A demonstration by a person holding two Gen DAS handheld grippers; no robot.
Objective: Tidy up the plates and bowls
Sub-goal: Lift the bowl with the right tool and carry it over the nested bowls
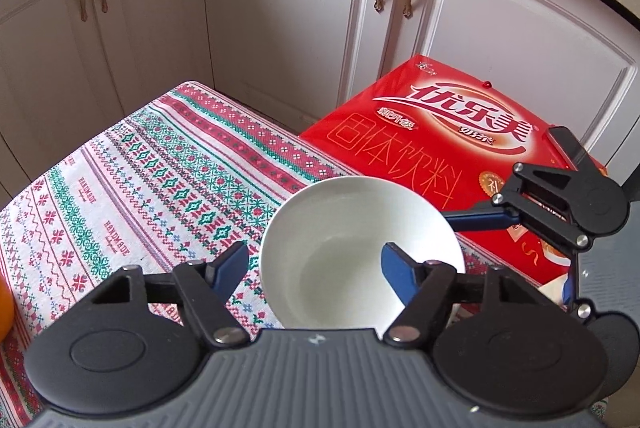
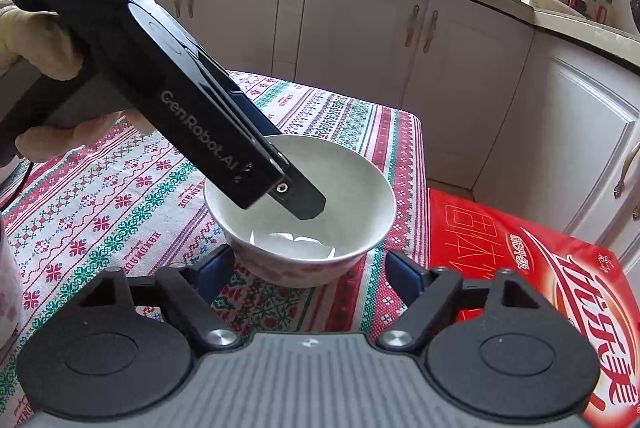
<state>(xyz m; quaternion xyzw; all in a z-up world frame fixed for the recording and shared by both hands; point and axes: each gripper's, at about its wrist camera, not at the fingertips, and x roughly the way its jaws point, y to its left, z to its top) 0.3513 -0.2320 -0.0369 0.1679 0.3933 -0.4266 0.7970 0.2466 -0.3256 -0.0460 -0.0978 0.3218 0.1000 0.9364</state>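
White bowl point(image 1: 360, 248) on the cloth-covered worktop point(image 1: 140, 168): left gripper point(image 1: 316, 264) fingers part-open, straddling its rim, one inside; right gripper point(image 2: 308, 264) fingers part-open, flanking its base. Neither visibly clamps. Next: close, lift.

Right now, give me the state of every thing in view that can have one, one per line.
bowl, upright, nothing visible inside, standing on the tablecloth
left tongs, open, one finger inside the bowl, the other outside its wall
right tongs, open, fingers flanking the bowl's lower part, no squeeze visible
tablecloth, spread flat
cabinet doors, shut
red package, lying flat
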